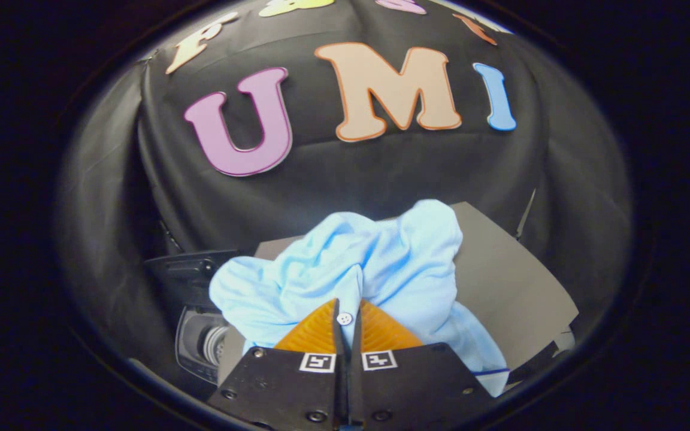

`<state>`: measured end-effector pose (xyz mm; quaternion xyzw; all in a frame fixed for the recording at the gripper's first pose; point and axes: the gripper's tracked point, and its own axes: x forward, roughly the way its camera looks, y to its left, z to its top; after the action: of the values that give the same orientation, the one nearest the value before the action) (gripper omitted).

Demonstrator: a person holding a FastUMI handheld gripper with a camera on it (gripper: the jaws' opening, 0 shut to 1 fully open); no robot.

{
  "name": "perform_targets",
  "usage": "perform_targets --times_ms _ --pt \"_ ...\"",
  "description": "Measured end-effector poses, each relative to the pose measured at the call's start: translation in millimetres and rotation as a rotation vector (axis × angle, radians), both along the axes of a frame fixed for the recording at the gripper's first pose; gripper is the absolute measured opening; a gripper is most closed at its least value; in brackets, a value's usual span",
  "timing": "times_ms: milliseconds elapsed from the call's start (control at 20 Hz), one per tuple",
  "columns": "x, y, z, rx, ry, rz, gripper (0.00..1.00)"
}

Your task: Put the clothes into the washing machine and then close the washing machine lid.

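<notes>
Two orange ribbed fingers (315, 329) of the gripper (345, 323) stand pressed together, with a thin fold of the light blue garment (381, 263) caught between them. A small white button (344, 319) on that fold sits right at the seam where the pads meet, so both fingers bear on the cloth. Each finger carries a square black-and-white marker (318, 362) at its base, above the black gripper body.

Garment condition: bunched and crumpled, rising ahead of the fingers and spilling to both sides of them, with a longer drape hanging down on the right side beside the gripper body. It appears lifted rather than lying flat, though the underside is hidden.

Behind and to the right of the garment lies a flat grey panel (507, 281), tilted in this view; its edges run past the cloth on the right.

Left of the fingers and lower down, the washing machine (198, 335) shows as a dark body with a grey rounded opening and a black raised part above it, probably the lid, though the view there is dim and distorted. The garment is outside the machine, just beside and above it.
</notes>
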<state>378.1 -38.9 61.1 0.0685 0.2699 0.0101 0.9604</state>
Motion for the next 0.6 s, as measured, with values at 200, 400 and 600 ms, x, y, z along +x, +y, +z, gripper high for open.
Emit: perform_targets --times_ms 200,400,600 --pt "14 16 43 0.043 -0.055 0.054 0.02" --pt "15 54 63 0.071 -0.108 0.051 0.02" --pt "11 98 77 0.041 -0.154 0.071 0.02"
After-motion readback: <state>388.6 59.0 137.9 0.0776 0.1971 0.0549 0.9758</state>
